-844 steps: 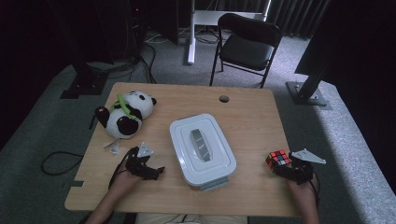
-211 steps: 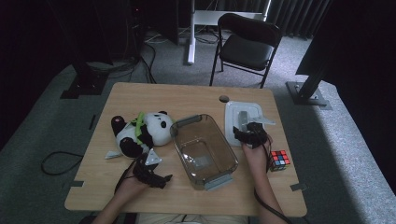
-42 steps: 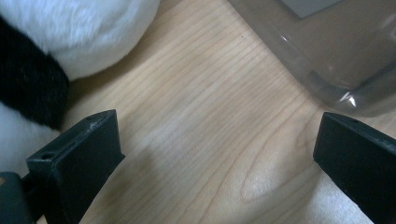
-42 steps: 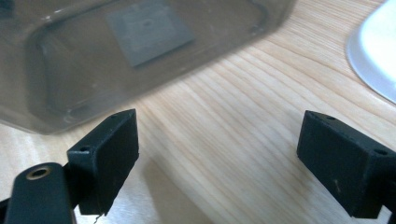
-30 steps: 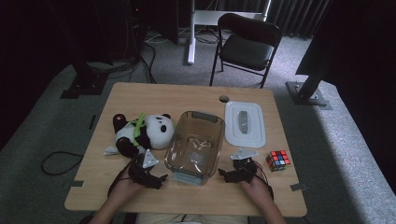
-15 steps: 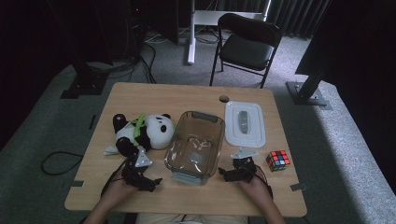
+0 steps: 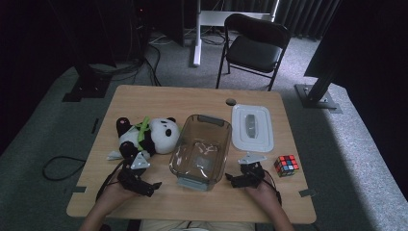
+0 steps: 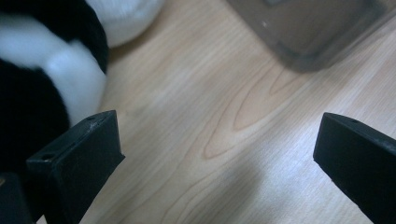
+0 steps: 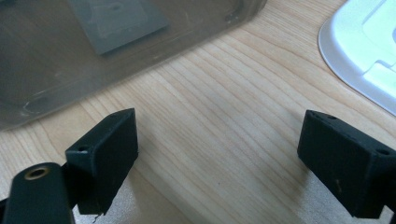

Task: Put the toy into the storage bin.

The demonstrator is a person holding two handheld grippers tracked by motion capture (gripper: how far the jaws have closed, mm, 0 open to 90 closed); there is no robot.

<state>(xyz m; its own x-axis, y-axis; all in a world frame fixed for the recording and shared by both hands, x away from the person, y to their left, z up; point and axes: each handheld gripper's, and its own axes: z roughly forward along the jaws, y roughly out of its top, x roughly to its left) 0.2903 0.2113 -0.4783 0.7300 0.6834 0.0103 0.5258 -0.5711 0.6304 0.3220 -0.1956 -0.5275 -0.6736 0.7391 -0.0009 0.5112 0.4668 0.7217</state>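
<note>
With both claws wide and empty, the left claw [image 7: 155,185] should close on the black-and-white plush panda [image 7: 146,136] just ahead, then lift it rightward into the clear plastic container [image 7: 201,150] between it and the right claw [image 7: 230,180].

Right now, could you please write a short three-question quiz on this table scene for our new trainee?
1. True or false: the white lid sits on the clear plastic container.
2. Which thing lies nearest the right claw? A) toy panda B) Rubik's cube C) folding chair
3. Fill in: in the left gripper view the jaws of the left claw stand wide ____ over bare wood.

Key:
1. False: the lid lies flat on the table, to the right of the open container.
2. B.
3. Open; the right claw's jaws stand apart too, and hold nothing.
</note>
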